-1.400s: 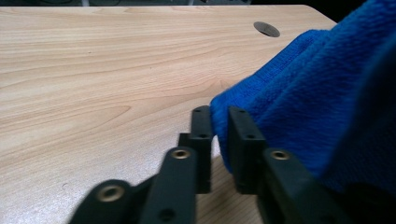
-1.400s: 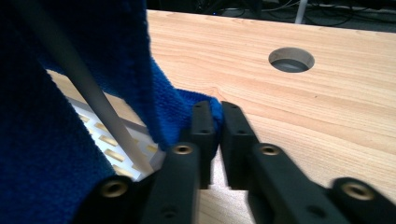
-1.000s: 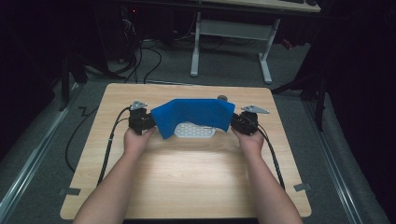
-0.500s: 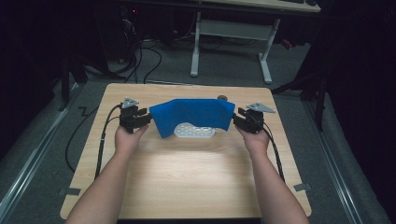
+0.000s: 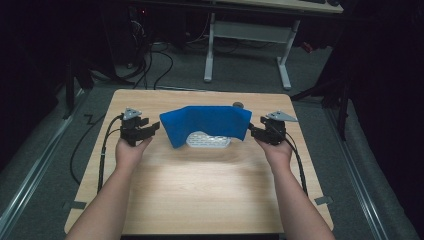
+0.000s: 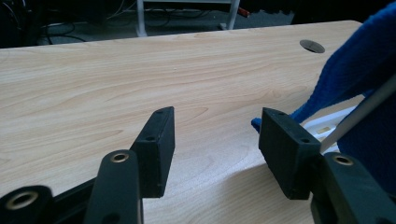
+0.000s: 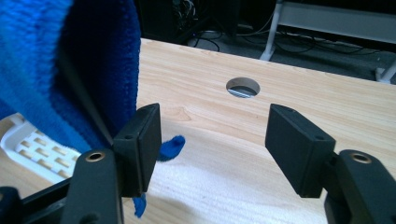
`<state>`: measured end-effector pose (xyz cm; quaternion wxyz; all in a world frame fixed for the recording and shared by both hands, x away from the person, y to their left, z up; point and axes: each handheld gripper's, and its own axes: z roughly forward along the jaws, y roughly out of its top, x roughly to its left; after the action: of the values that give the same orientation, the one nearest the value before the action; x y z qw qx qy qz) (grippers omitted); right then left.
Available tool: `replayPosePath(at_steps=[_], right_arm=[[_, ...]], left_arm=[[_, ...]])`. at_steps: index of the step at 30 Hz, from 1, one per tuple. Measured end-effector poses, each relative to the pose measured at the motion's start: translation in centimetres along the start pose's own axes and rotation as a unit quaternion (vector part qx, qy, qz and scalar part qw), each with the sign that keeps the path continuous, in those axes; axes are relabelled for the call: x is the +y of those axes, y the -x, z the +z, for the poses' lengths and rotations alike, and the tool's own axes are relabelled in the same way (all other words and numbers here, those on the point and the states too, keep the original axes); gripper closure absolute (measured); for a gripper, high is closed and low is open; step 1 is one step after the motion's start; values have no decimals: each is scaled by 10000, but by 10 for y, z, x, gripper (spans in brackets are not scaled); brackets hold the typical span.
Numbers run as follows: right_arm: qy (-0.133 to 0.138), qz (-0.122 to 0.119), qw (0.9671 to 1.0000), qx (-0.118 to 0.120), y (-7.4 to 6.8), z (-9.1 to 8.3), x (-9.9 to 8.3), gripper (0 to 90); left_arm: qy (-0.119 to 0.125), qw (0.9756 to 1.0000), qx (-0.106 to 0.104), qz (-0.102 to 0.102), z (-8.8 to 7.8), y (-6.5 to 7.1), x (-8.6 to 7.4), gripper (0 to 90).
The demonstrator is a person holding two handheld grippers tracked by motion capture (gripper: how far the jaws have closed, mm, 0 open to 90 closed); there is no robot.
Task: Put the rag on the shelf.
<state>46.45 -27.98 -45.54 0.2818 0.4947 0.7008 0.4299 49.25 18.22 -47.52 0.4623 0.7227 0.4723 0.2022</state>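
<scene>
both grippers let go of the blue cloth (image 5: 207,125)

since a second ago the left gripper (image 5: 145,131) and right gripper (image 5: 256,132) jaws have been opening and drew apart from the cloth, now draped over the white rack (image 5: 209,141) mid-desk (image 5: 200,190).

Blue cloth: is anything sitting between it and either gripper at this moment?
Nothing visible does. The blue cloth hangs draped over the white rack. The left gripper and right gripper flank its two ends, jaws having just opened with nothing between them, only bare table in the gaps.
</scene>
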Motion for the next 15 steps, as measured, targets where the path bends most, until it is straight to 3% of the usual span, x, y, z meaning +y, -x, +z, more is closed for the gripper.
replayPosePath(at_steps=[2, 5, 8, 11, 15], right_arm=[[-44, -29, 10000, -44, -2, -4, 0, 344], [-30, -98, 9999, -74, -4, -10, 1, 323], [198, -201, 9995, -129, -6, -18, -3, 327], [43, -206, 9998, -64, -7, -23, -4, 305], [-12, -327, 9994, -82, -15, -32, -7, 272]], left_arm=[[29, 10000, -68, -53, -4, 0, -4, 453], [21, 10000, -50, 43, -11, 1, -11, 444], [-12, 10000, -31, 38, -18, 0, -19, 433], [-10, 10000, -33, 3, -26, -1, -28, 431], [-41, 9999, -83, 122, -37, 5, -38, 415]])
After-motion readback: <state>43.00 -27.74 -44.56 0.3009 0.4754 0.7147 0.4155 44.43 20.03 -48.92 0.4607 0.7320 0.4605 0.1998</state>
